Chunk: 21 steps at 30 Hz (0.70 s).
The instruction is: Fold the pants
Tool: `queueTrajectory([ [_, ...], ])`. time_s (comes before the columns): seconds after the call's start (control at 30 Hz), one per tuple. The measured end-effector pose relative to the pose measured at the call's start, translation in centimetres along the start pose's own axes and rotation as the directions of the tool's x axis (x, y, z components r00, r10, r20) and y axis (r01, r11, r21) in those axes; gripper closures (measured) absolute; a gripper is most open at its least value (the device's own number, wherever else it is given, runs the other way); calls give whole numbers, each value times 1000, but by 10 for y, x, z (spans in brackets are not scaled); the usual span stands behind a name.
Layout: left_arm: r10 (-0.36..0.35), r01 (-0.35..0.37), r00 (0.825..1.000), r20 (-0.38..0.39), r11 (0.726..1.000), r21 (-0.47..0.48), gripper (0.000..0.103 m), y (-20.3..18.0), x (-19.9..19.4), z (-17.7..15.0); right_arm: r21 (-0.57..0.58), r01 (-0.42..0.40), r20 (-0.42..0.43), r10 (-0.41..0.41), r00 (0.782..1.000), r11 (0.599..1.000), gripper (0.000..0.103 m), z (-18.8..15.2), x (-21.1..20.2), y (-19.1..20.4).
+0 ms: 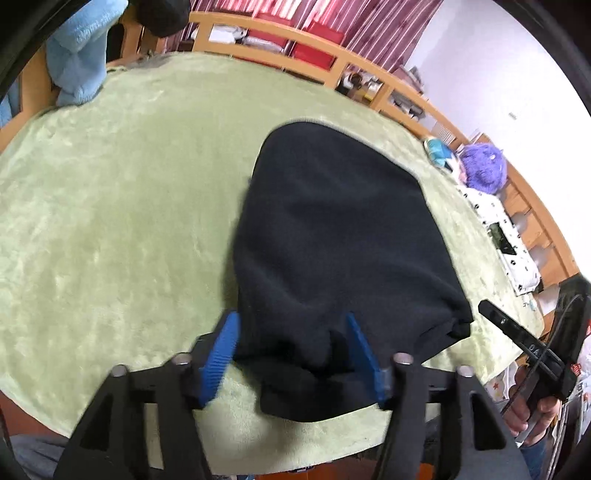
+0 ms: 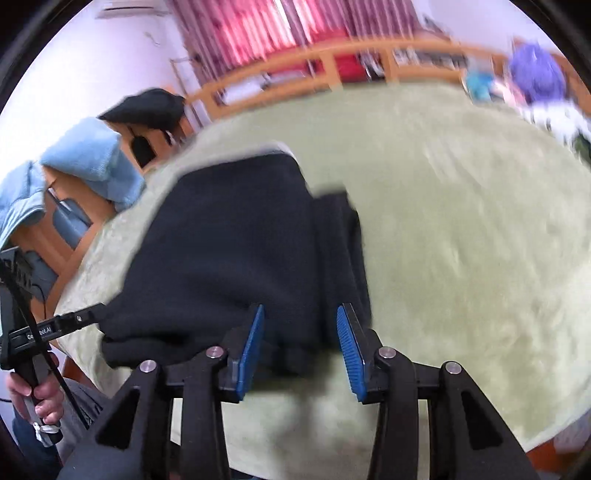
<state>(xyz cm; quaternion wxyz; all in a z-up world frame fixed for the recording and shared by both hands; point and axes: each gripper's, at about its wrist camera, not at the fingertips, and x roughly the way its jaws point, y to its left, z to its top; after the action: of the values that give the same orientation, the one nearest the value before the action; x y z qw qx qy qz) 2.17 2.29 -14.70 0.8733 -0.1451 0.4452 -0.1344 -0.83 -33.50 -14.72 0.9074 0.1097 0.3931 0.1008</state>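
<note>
Looking along my left gripper, I see both blue pads spread wide, one on each side of the near edge of the black pants. The cloth bunches up between them, but neither pad presses on it; whether they brush the fabric I cannot tell. The pants lie folded into a compact dark bundle on the green blanket, running from the gripper toward 12 o'clock and a little to 1.

In the right wrist view, my right gripper is equally wide apart, its pads bracketing the bundle's near edge at 6 o'clock. Nothing is clamped there either. A narrower folded layer sits along the right side of the pants. This view is blurred, so finer folds are lost to me.

Each camera catches the other tool: the right gripper shows at 4 o'clock in the left view, gripped by the right hand; the left hand holds its handle at 8 o'clock in the right view.

Beyond the blanket, a wooden railing curves from 11 to 3 o'clock, a light blue towel hangs at 10, and a purple fuzzy object rests at 2.
</note>
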Motion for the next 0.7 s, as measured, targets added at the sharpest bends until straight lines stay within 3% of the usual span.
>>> queueTrajectory([
  [0.1,-55,55,998,9,997,-53,40,1,2,9,-51,-109,6,109,994,993,60,10,14,31],
  [0.17,-147,145,989,-11,985,-95,40,2,10,9,-89,-134,-31,131,991,987,72,9,38,47],
  [0.2,-148,146,989,-16,985,-93,40,-3,15,4,-89,-162,-70,156,985,983,78,6,52,51],
  [0.23,-87,84,995,-49,995,-60,40,-5,25,0,-80,-188,-136,176,975,979,86,1,68,53],
  [0.27,-39,36,997,-71,998,-42,40,-6,31,-1,-79,-191,-184,174,967,978,85,-11,78,53],
  [0.3,-4,0,995,-104,999,-38,40,-2,39,-5,-87,-192,-178,174,968,978,85,-20,79,50],
  [0.4,-75,65,992,-99,992,-108,42,11,35,-5,-71,-222,-188,205,960,973,86,-31,68,41],
  [0.47,-97,91,993,-69,992,-83,41,6,23,-3,-46,-233,-203,220,954,971,86,-34,62,34],
  [0.57,-162,160,986,-34,986,-54,38,-4,8,-6,-124,-201,-227,170,959,972,86,-45,53,37],
  [0.63,-130,130,991,-27,992,-7,34,-19,11,-8,-148,-186,-230,149,962,971,86,-46,45,38],
  [0.7,-65,66,998,-26,997,43,34,-32,17,-11,-141,-214,-151,192,970,967,86,-35,26,36],
])
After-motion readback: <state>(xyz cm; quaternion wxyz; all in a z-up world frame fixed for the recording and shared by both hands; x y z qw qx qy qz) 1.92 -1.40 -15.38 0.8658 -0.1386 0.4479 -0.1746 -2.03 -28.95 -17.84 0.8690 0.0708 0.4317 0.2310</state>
